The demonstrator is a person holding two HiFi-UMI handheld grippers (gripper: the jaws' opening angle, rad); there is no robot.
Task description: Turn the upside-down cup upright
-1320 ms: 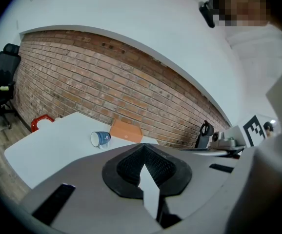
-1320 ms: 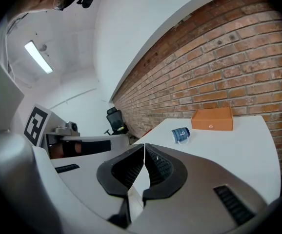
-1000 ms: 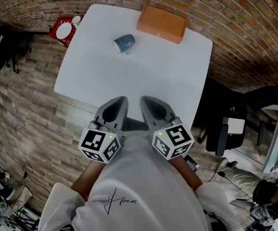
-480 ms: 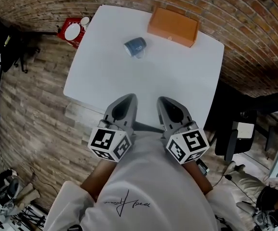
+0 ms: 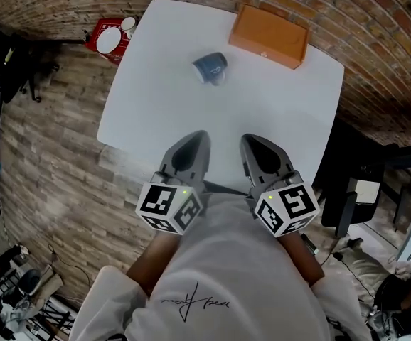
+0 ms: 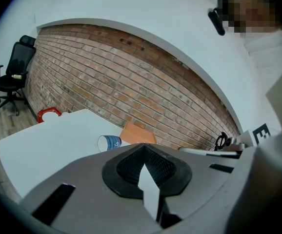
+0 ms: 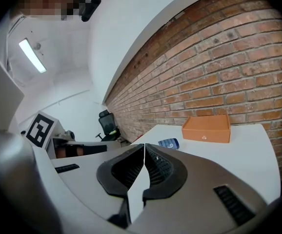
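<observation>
We see a white table (image 5: 276, 119) with 2 things on it.

The cup (image 5: 210, 67) is blue with a light swirl on its side. It is not standing. It lies on its side on the far half of the table, a bit left of the middle. Its long way runs across the table, from left to right. The cup looks small in every view, but we think its round mouth faces the table's left edge and its bottom faces right. We cannot see into it.

The orange box (image 5: 269, 35) sits flat by the far edge, to the right. Its lid is down, so what is in it is hidden. The cup is near the box but not touching it, with bare table between them.

On the floor (image 5: 49, 141), just past the table's far left corner, is a red thing (image 5: 120, 52). 2 white round things sit on top of it, 1 big and 1 small.

The left gripper (image 5: 197, 136) and the right gripper (image 5: 251, 139) are side by side over the near edge of the table, close to the person. Both point toward the far side, and both are well apart from the cup.

The left gripper's fingers (image 6: 124, 168) are pressed together at the tips and hold nothing. The right gripper's fingers (image 7: 119, 172) are pressed together too, with nothing between them.
</observation>
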